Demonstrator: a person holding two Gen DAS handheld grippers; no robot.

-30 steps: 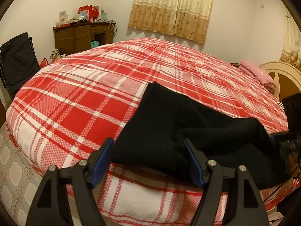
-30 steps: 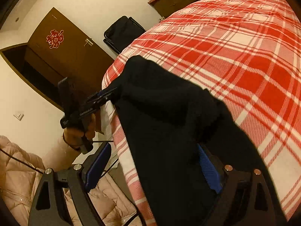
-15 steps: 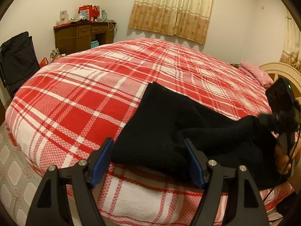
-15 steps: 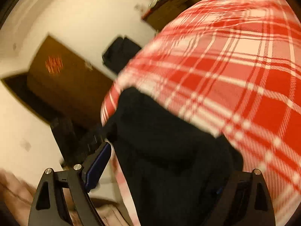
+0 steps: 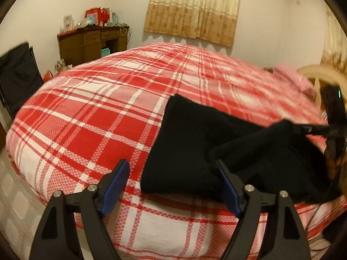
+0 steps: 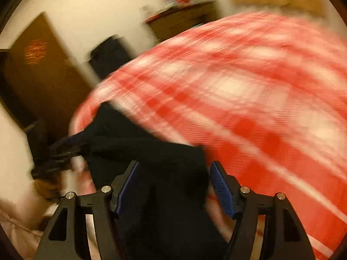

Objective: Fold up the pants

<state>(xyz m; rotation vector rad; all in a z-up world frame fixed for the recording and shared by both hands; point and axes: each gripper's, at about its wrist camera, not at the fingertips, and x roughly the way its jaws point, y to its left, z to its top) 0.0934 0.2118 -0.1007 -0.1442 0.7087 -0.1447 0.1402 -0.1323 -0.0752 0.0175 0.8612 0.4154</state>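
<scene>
Black knit pants [image 5: 195, 151] lie bunched near the front right edge of a bed with a red and white plaid cover [image 5: 97, 119]. My left gripper [image 5: 173, 186] is open, its right finger touching the pants' near edge. My right gripper [image 6: 175, 186] shows in its own blurred view with jaws partly apart around a fold of the pants [image 6: 164, 173]. In the left wrist view the right gripper [image 5: 312, 129] holds one end of the pants lifted off the bed at the right.
A wooden desk [image 5: 93, 41] with clutter stands at the back left. A black chair [image 5: 17, 75] is at the left. Curtains [image 5: 193, 8] hang on the far wall. A pink pillow [image 5: 292, 78] and headboard [image 5: 325, 75] are at the right. A brown door [image 6: 36, 75] shows in the right wrist view.
The right gripper has closed in on the pants and swung upward and rightward, lifting that end off the bed. Its view is now motion-blurred. The left gripper has shifted slightly.
</scene>
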